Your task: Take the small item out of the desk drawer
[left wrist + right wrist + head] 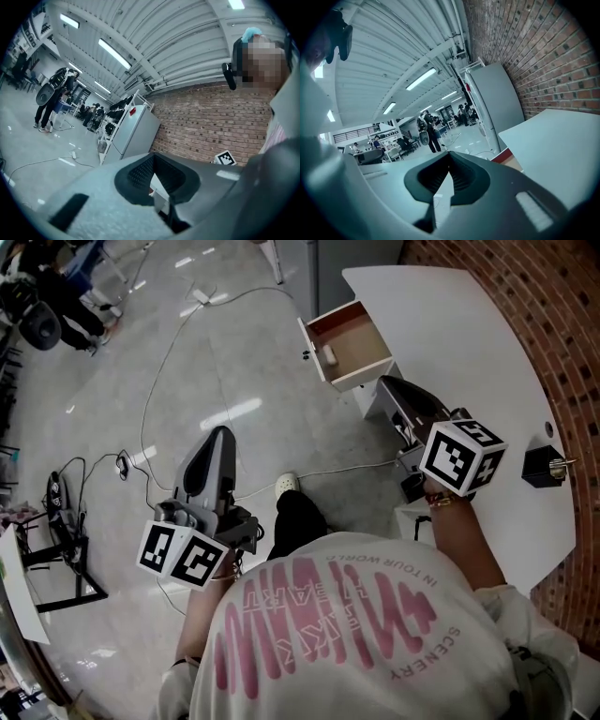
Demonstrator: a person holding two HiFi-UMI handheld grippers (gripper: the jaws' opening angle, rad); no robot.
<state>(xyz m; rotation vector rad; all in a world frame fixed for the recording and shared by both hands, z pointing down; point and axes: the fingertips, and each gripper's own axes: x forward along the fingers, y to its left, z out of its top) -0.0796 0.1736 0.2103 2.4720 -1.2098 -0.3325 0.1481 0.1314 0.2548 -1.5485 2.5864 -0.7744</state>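
The desk drawer (pixel 349 341) stands pulled out from the white desk (pixel 469 343), and its reddish-brown inside shows. A small pale item (pixel 329 354) lies in the drawer near its left wall. My right gripper (pixel 386 383) is shut and empty; it hovers just below and to the right of the drawer, pointing toward it. My left gripper (pixel 222 432) is shut too, with nothing in it, and hangs over the floor well to the left of the drawer. In the right gripper view the shut tips (pixel 449 154) sit before the desk top (pixel 553 150) and a corner of the drawer (pixel 507 157).
A small black object (pixel 542 466) sits at the desk's right edge, beside the brick wall (pixel 562 324). Cables (pixel 169 352) trail across the grey floor. A black stand (pixel 61 549) is at the far left. A grey cabinet (pixel 136 131) stands by the wall, with people far off.
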